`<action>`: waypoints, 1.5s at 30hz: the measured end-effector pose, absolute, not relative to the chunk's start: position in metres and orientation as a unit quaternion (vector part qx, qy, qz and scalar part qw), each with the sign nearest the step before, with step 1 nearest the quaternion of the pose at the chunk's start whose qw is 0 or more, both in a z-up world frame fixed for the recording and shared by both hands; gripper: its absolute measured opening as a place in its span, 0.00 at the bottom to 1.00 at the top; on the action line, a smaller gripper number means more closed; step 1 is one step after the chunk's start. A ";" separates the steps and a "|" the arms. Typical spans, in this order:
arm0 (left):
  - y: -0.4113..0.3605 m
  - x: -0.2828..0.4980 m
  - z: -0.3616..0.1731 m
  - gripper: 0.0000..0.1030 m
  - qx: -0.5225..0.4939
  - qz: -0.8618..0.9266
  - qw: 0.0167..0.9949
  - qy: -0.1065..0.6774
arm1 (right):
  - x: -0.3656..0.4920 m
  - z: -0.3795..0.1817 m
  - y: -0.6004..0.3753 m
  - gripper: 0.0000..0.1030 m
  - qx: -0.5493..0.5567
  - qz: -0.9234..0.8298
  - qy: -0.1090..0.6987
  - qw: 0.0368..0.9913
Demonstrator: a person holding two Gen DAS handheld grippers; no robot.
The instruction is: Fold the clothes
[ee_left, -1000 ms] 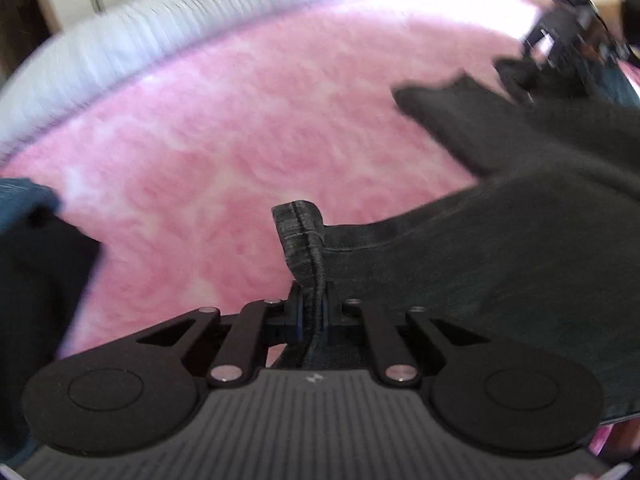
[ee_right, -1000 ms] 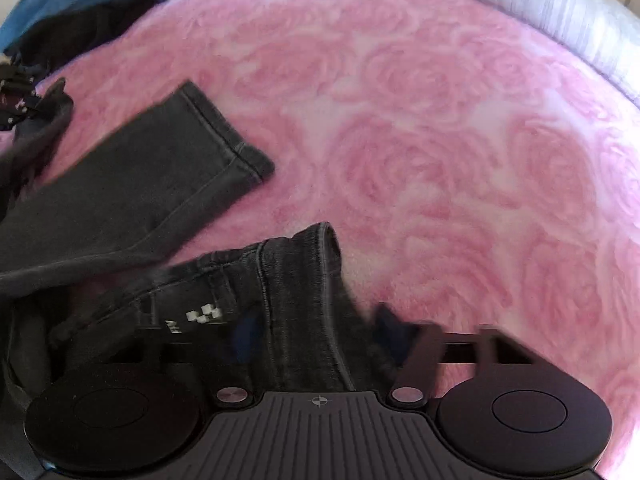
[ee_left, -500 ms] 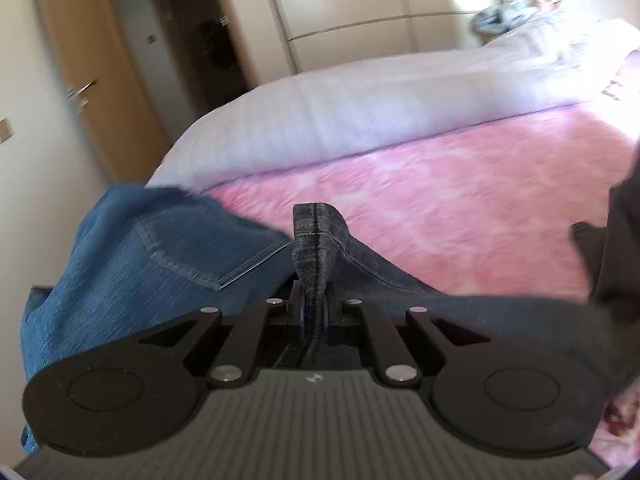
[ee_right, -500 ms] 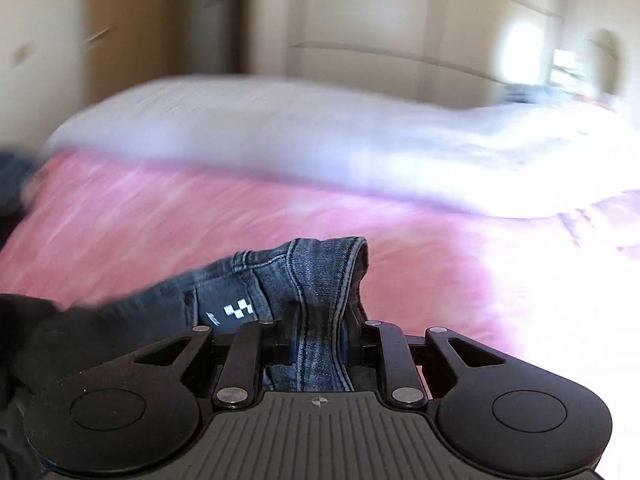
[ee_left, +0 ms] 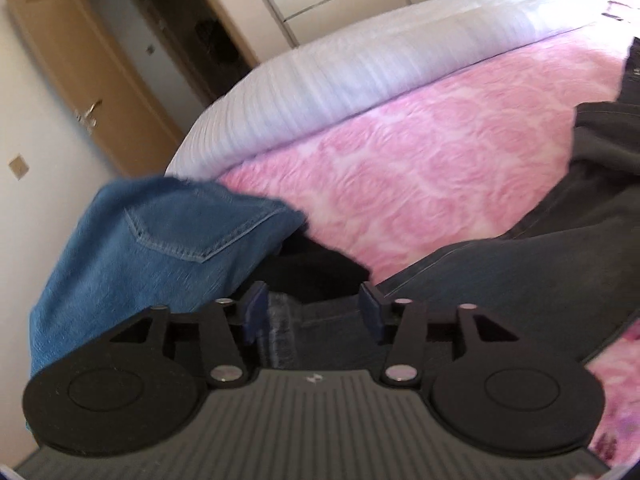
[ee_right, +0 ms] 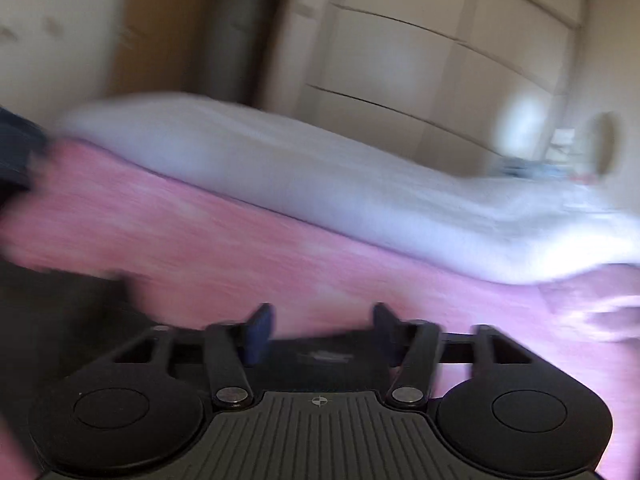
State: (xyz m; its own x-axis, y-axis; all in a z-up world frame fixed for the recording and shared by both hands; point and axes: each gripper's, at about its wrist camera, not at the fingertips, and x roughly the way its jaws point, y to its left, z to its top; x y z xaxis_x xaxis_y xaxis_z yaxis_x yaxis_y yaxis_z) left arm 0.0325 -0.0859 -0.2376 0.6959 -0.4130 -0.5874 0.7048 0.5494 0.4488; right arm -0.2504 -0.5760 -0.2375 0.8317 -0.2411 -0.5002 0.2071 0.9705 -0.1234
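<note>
We see the left claw point(ee_left: 314, 308) with its jaws spread apart, gripping nothing; a bunched edge of the dark grey jeans point(ee_left: 500, 280) sits between the fingers, close against the left one and clear of the right one. The jeans lie on the pink rose-patterned blanket point(ee_left: 420, 176), running from the claw out to the right side of the left wrist view. Just left of the claw lie blue jeans point(ee_left: 160, 248), back pocket facing up, resting partly over a black garment point(ee_left: 316, 268). Beyond the blanket we note the white bedcover point(ee_left: 360, 64), and further back a wooden door point(ee_left: 80, 76) and a wardrobe point(ee_right: 440, 60). The right wrist view is heavily motion-blurred. There the right claw point(ee_right: 320, 330) also stands with its jaws wide apart, holding nothing; a dark patch of fabric, apparently the dark grey jeans, shows low between the fingers, but we cannot tell whether it touches them.
</note>
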 end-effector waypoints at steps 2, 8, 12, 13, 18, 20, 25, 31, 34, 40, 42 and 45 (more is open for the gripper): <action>-0.090 0.022 -0.235 0.58 0.325 -0.354 0.850 0.215 | -0.244 -0.245 -0.545 0.77 0.005 -0.026 0.278 0.960; -0.116 -0.010 -0.247 0.63 0.315 -0.429 0.818 0.218 | -0.185 -0.305 -0.467 0.76 -0.029 0.077 0.351 0.933; -0.137 -0.029 -0.257 0.63 0.321 -0.469 0.795 0.213 | -0.163 -0.329 -0.455 0.18 -0.064 0.058 0.382 0.920; -0.140 -0.034 -0.256 0.63 0.313 -0.477 0.793 0.213 | -0.171 -0.324 -0.453 0.11 -0.069 0.060 0.374 0.923; -0.155 -0.055 -0.248 0.65 0.270 -0.516 0.785 0.212 | -0.270 -0.308 -0.394 0.05 -0.193 0.108 0.333 0.917; -0.159 -0.065 -0.241 0.66 0.250 -0.530 0.783 0.211 | -0.315 -0.318 -0.366 0.03 -0.226 0.130 0.342 0.903; -0.181 -0.092 -0.235 0.70 0.249 -0.556 0.766 0.204 | -0.364 -0.323 -0.383 0.03 -0.224 0.122 0.351 0.901; -0.242 -0.114 -0.248 0.77 0.245 -0.602 0.725 0.229 | -0.390 -0.307 -0.448 0.64 -0.207 0.027 0.334 0.919; -0.285 -0.116 -0.263 0.77 0.259 -0.608 0.711 0.241 | -0.377 -0.300 -0.500 0.66 -0.219 -0.021 0.342 0.914; -0.352 -0.104 -0.299 0.15 0.307 -0.586 0.698 0.276 | -0.324 -0.296 -0.602 0.66 -0.224 -0.072 0.383 0.893; -0.364 -0.101 -0.309 0.07 0.325 -0.583 0.690 0.281 | -0.306 -0.302 -0.625 0.66 -0.233 -0.070 0.402 0.883; -0.351 -0.103 -0.301 0.01 0.312 -0.589 0.700 0.258 | -0.287 -0.312 -0.654 0.63 -0.220 -0.056 0.437 0.870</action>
